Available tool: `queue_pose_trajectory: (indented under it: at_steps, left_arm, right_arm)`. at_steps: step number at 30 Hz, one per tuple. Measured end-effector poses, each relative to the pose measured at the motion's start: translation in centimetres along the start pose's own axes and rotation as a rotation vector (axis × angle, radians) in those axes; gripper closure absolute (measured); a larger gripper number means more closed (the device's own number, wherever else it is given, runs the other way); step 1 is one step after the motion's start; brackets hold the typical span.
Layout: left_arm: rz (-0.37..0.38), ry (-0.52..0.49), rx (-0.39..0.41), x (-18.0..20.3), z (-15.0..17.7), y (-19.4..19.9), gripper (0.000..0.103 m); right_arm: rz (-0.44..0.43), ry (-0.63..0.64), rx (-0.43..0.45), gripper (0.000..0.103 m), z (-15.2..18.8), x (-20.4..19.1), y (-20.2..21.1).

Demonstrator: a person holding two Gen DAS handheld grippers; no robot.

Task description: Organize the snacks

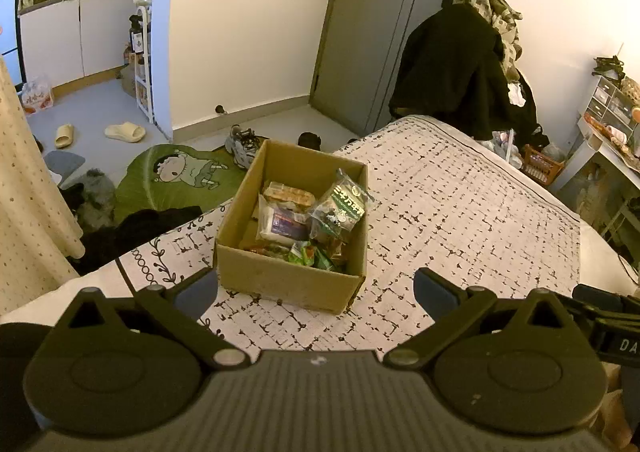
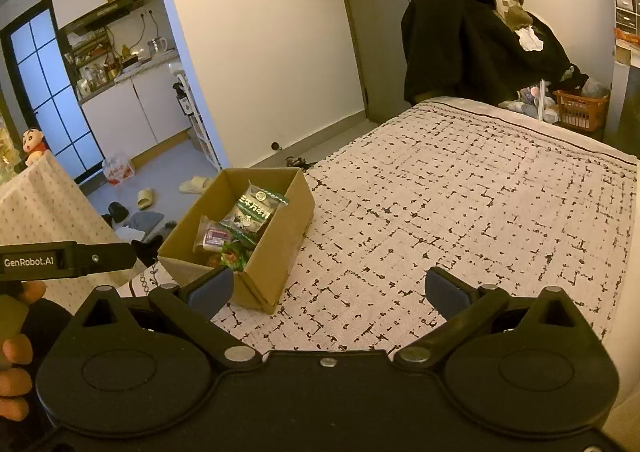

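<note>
Cardboard box (image 1: pixel 290 276) sits on bed (image 1: pixel 460 212), snack packets (image 1: pixel 338 210) gathered inside, seemingly to keep them together. Left gripper (image 1: pixel 316 290) and right gripper (image 2: pixel 328 292) hover near, jaws spread wide, grasping nothing.

Matt brown corrugated cardboard box (image 1: pixel 288 280), edges rough and raw. Glossy crinkled plastic snack packets (image 1: pixel 338 208) inside, catching the light. Soft woven cloth bedspread (image 1: pixel 460 212), matt, printed with dark broken lines. Matt black plastic left tool (image 1: pixel 316 290), smooth blue pads (image 1: pixel 434 294), shiny metal rivets.
</note>
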State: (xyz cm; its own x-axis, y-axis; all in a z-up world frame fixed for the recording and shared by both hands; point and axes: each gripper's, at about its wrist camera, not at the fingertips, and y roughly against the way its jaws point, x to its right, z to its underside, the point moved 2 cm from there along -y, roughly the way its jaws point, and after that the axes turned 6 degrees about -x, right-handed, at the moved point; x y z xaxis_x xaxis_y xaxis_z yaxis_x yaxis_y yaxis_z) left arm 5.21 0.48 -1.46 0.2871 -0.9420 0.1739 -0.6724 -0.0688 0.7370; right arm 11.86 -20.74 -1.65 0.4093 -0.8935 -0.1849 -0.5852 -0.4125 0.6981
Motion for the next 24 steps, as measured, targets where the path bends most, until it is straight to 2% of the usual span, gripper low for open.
queue_pose_trajectory:
  at_steps: [24]
  left_arm:
    - [-0.011, -0.001, -0.017, 0.23, 0.27, 0.10, 0.000]
  right_arm:
    - [0.009, 0.006, -0.010, 0.000, 0.18, -0.09, -0.28]
